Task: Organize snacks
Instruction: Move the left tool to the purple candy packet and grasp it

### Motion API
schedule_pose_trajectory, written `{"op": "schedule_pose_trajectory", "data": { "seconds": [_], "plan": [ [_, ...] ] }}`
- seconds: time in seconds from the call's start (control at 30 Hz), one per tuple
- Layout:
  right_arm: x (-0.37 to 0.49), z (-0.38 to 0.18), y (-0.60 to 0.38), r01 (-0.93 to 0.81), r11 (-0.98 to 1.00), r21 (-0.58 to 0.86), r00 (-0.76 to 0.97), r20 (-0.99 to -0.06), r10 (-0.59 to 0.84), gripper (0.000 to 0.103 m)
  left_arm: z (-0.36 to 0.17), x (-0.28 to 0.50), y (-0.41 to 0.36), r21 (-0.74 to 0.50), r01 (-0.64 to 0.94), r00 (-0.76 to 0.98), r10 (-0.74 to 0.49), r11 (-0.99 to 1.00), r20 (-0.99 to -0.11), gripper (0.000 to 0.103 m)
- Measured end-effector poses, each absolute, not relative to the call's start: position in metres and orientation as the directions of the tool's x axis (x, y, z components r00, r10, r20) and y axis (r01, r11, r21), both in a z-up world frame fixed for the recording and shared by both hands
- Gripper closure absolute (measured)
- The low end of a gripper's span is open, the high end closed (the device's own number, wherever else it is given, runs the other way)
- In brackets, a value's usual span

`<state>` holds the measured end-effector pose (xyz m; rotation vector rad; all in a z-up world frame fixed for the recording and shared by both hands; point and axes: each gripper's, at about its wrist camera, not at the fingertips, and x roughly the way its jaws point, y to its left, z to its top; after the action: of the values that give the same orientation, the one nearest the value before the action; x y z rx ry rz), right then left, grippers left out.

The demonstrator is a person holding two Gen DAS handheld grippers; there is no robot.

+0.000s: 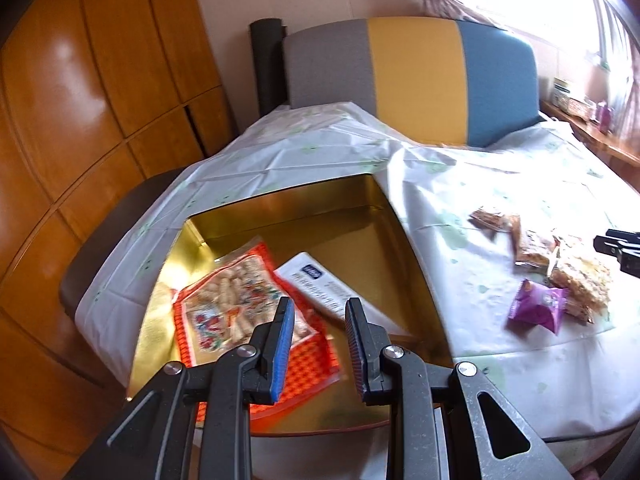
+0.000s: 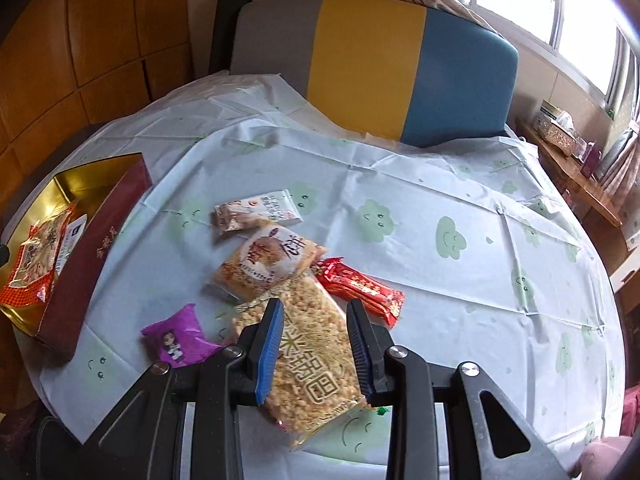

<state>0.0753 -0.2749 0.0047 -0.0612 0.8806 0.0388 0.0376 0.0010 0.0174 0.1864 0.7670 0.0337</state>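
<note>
A gold-lined box (image 1: 360,196) with dark red walls (image 2: 92,256) sits at the table's left. An orange snack bag (image 1: 236,304) and a white packet (image 1: 324,284) lie inside it. My left gripper (image 1: 318,308) is open and empty above the box. My right gripper (image 2: 314,308) is open, its fingers on either side of a clear puffed-rice bag (image 2: 316,360) on the table. Beside that bag lie a purple packet (image 2: 176,340), a round-cake bag (image 2: 272,260), a red bar (image 2: 360,288) and a white packet (image 2: 260,210).
A white tablecloth with green clouds (image 2: 440,200) covers the round table. A grey, yellow and blue chair back (image 2: 380,64) stands at the far side. Wooden cabinets (image 1: 80,120) are at the left, and a wooden shelf with boxes (image 2: 568,140) at the right.
</note>
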Motion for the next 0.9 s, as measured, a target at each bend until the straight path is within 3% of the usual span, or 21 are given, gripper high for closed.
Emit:
{"op": "schedule_pose_trajectory", "data": {
  "seconds": [0.4, 0.7, 0.9],
  "plan": [
    [0.090, 0.006, -0.297, -0.104, 0.995, -0.008, 0.575, -0.817, 0.054, 0.070, 0.008, 0.053, -0.055, 0.212, 0.167, 0.702, 0.035, 0.963, -0.712, 0.076],
    [0.099, -0.007, -0.332, 0.030, 0.996, 0.088, 0.535, -0.843, 0.059, 0.070, -0.007, 0.067, -0.101, 0.180, 0.288, 0.651, -0.054, 0.941, -0.757, 0.074],
    [0.099, -0.006, -0.340, 0.061, 0.992, 0.115, 0.529, -0.846, 0.066, 0.070, -0.018, 0.068, -0.129, 0.139, 0.419, 0.585, -0.149, 0.898, -0.797, 0.066]
  ]
}}
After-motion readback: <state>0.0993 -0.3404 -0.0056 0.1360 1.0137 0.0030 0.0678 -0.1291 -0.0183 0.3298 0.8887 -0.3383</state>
